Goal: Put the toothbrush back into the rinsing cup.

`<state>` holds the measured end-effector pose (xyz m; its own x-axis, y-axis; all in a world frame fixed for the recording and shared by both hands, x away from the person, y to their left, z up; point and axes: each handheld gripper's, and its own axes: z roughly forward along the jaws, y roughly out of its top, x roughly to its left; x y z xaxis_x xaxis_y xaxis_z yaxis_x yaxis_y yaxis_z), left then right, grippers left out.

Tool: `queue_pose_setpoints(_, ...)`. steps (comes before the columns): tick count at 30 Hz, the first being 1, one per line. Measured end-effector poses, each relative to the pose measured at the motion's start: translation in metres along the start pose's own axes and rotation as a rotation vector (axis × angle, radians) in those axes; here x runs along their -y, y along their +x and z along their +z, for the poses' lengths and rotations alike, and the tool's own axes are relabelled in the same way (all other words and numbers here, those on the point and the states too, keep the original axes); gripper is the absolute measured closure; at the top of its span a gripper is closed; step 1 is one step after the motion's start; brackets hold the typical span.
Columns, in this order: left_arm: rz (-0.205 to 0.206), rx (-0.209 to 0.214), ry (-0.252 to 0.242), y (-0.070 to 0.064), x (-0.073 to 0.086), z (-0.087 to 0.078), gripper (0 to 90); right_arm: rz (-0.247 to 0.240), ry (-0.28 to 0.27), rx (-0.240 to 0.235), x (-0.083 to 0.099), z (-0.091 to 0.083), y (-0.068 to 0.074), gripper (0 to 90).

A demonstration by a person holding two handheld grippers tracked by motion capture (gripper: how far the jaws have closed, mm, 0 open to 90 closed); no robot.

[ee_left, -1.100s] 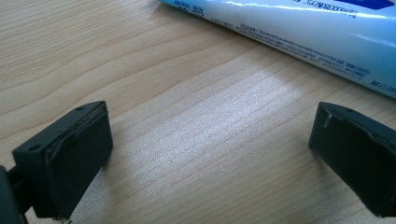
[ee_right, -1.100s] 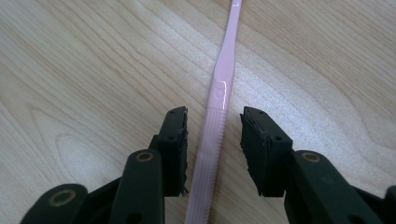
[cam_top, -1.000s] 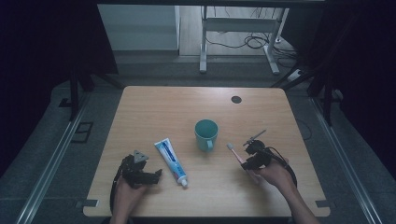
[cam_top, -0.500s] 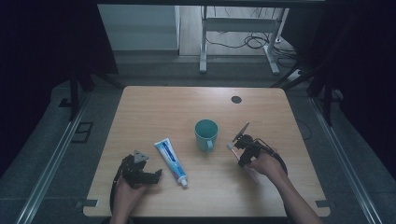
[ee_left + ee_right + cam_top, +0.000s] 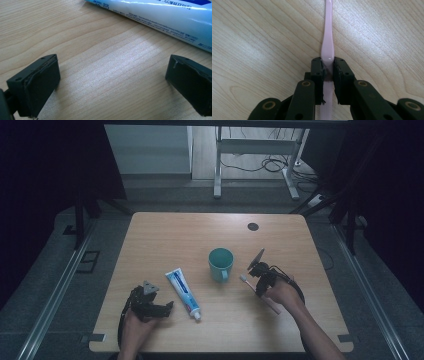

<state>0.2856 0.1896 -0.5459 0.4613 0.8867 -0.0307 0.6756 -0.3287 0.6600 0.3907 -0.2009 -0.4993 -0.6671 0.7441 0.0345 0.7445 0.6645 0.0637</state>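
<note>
A pink toothbrush lies along the wooden table, and my right gripper is shut on its handle. In the high view that right gripper sits just right of a teal mug, with the toothbrush running under the hand and its head toward the mug. A white and blue toothpaste tube lies left of the mug. My left gripper rests on the table left of the tube, jaws wide open on bare wood, with the tube just beyond them.
A small dark round disc sits near the table's far right corner. Beyond the far edge stand metal frame legs and cables on the floor. Rails run along both sides of the table.
My right gripper has moved left and forward toward the mug and closed over the toothbrush handle. The left gripper has stayed put.
</note>
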Motion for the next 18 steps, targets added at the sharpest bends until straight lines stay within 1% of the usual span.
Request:
queue_pose_setpoints(1, 0.0, 0.0, 0.0, 0.0, 0.0, 0.0, 0.0, 0.008, -0.008, -0.007, 0.001, 0.0, 0.0, 79.0)
queue_pose_setpoints(5, 0.0, 0.0, 0.0, 0.0, 0.0, 0.0, 0.0, 0.009, -0.046, -0.02, 0.004, -0.004, -0.003, 79.0)
queue_pose_setpoints(10, 0.0, 0.0, 0.0, 0.0, 0.0, 0.0, 0.0, 0.003, -0.088, -0.033, 0.009, -0.012, -0.004, 79.0)
queue_pose_setpoints(11, 0.0, 0.0, 0.0, 0.0, 0.0, 0.0, 0.0, 0.003, -0.088, -0.033, 0.009, -0.012, -0.004, 79.0)
queue_pose_setpoints(12, 0.0, 0.0, 0.0, 0.0, 0.0, 0.0, 0.0, 0.005, -0.111, -0.038, 0.011, -0.015, -0.005, 79.0)
queue_pose_setpoints(13, 0.0, 0.0, 0.0, 0.0, 0.0, 0.0, 0.0, -0.001, -0.123, -0.036, 0.012, -0.016, -0.006, 79.0)
queue_pose_setpoints(18, 0.0, 0.0, 0.0, 0.0, 0.0, 0.0, 0.0, 0.007, -0.179, -0.051, 0.018, -0.025, -0.008, 79.0)
